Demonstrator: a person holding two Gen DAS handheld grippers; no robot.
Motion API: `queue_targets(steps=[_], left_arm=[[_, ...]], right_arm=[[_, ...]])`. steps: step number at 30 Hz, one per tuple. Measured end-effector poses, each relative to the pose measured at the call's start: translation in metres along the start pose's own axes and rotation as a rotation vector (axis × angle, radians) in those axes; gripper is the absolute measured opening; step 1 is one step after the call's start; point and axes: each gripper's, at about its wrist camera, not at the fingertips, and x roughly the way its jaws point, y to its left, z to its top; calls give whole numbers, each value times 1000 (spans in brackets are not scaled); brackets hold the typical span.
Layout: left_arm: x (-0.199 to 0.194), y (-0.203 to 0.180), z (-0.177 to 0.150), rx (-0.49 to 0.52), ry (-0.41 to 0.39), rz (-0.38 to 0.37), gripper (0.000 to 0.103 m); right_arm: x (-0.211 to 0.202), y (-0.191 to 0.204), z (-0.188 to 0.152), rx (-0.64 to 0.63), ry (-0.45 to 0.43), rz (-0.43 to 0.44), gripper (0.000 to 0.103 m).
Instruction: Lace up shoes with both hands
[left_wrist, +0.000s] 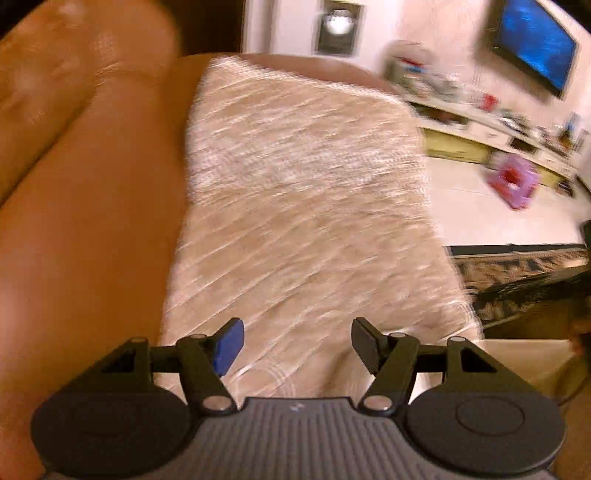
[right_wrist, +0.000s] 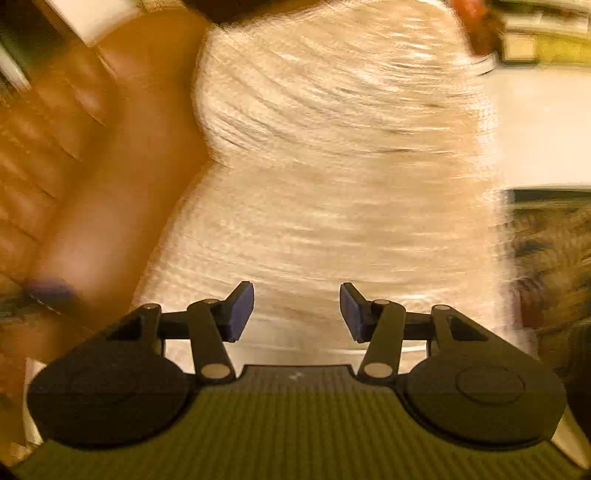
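Observation:
No shoe or lace shows in either view. My left gripper (left_wrist: 297, 345) stands open over a cream woven cover (left_wrist: 303, 184) spread on an orange-brown leather sofa (left_wrist: 92, 221), with nothing between its blue-padded fingers. My right gripper (right_wrist: 297, 312) is also open above the same cream woven cover (right_wrist: 332, 166), its jaws apart and empty. Both views are smeared by motion.
The leather sofa (right_wrist: 92, 166) back and armrest rise on the left. To the right lie a pale floor (left_wrist: 480, 206), a patterned rug (left_wrist: 524, 269), a pink toy (left_wrist: 513, 181), a low cluttered TV bench (left_wrist: 480, 125) and a wall screen (left_wrist: 535, 44).

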Motion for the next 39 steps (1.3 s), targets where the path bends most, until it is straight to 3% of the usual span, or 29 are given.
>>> queue_targets(steps=[2,5,9,13,17,20,21,23,24,27,28,31,36,39], left_arm=[[8,-17,6,17,-1,-47,71],[19,-43,15,42,-1,-116,71],[18,-50,9,25,23,-139,71],[15,-43,7,-6,32,-133,71],[12,-39,7,-6,36,-113,73],[10,-37,6,-23,40,-113,73],[11,-36,5,-31,43,-116,73],[13,-34,3,-41,49,-122,74],[14,-33,2,-45,52,-125,74],[16,-33,0,-47,59,-130,74],[17,-33,0,-45,60,-133,74],[18,-34,1,-30,56,-139,74],[22,-48,8,38,37,-171,74],[26,-65,15,95,15,-202,74]], right_arm=[[13,-3,2,-108,61,-63,59],[33,25,-8,-424,80,-164,59],[51,58,-24,-763,53,-192,59],[67,58,-23,-852,108,-167,59],[64,59,-26,-868,129,-70,59],[70,61,-29,-889,145,-77,59],[73,59,-28,-883,151,-88,58],[79,56,-26,-864,163,-109,40],[83,53,-24,-851,174,-117,26],[89,47,-19,-812,194,-116,20],[90,45,-18,-798,198,-107,12],[75,37,-3,-670,141,-51,3],[31,5,35,-199,16,238,3],[12,-3,41,2,-29,411,3]])
